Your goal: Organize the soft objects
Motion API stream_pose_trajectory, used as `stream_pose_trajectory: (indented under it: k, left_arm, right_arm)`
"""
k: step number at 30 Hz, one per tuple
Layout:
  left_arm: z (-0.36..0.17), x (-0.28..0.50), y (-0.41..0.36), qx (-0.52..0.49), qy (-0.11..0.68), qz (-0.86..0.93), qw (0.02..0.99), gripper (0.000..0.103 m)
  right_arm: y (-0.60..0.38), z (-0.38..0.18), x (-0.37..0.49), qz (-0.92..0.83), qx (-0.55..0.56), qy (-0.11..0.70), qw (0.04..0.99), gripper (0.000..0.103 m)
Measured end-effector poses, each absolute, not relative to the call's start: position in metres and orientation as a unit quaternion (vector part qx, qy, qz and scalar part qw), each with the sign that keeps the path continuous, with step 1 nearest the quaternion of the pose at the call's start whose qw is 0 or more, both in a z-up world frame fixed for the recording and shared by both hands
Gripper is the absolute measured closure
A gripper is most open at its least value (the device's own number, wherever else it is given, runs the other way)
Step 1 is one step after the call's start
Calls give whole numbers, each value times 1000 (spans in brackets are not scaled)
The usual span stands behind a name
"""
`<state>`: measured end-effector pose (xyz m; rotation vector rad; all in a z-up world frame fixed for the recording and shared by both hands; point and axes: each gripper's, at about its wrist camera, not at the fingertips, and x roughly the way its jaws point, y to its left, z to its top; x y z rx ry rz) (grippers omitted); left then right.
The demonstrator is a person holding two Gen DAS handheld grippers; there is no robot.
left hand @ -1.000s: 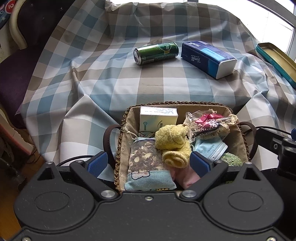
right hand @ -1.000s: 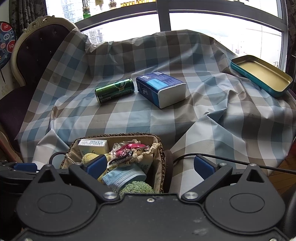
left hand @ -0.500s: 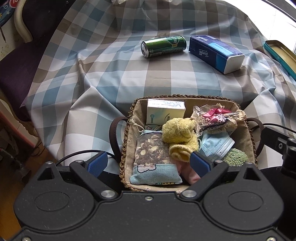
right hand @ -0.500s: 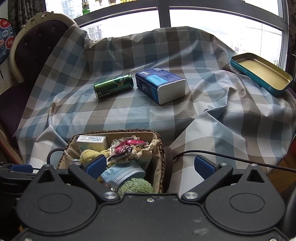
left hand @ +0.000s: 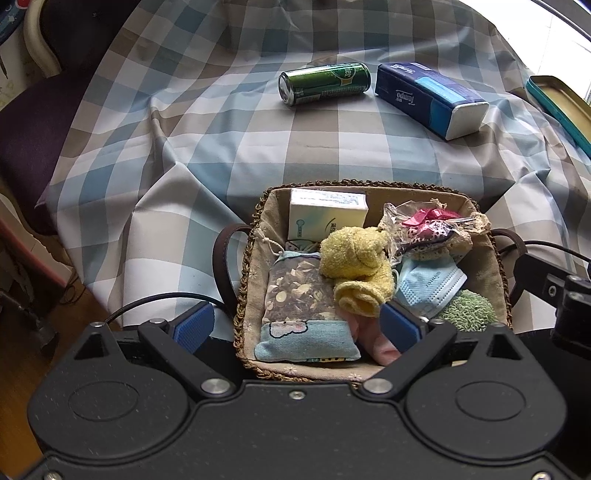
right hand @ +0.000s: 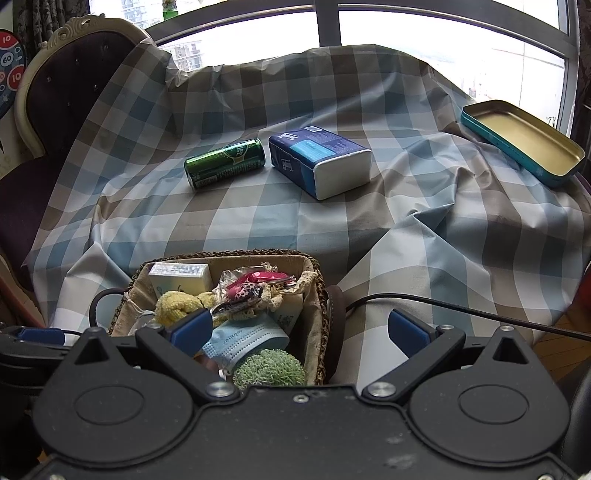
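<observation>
A blue-and-taupe checked cloth (right hand: 258,206) drapes the surface below a bright window (right hand: 424,33). A woven basket (left hand: 251,258) holds a yellow terry toy (left hand: 354,266), face mask (left hand: 428,284) and sachet (left hand: 299,295). Left gripper (left hand: 295,328) and right gripper (right hand: 299,332) both spread wide, empty.

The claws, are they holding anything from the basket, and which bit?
Nothing is held. The left claw and the right claw are both open, with no object pinched between their blue pads, above the near end of the basket.

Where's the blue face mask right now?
In the basket, right half in the left wrist view: the face mask lies between the yellow plush and the green scrubby, just past the right claw's left fingertip.
</observation>
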<state>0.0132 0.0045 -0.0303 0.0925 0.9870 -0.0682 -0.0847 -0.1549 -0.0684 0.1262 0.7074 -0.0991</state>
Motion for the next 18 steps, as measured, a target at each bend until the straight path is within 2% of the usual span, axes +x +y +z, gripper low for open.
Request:
stream_pose_trajectory:
  k: [18]
  left_arm:
    - [-31,15,5,43,476,-31,878,9]
  right_arm:
    - [-156,-71,-82,-49,63,352,933,1]
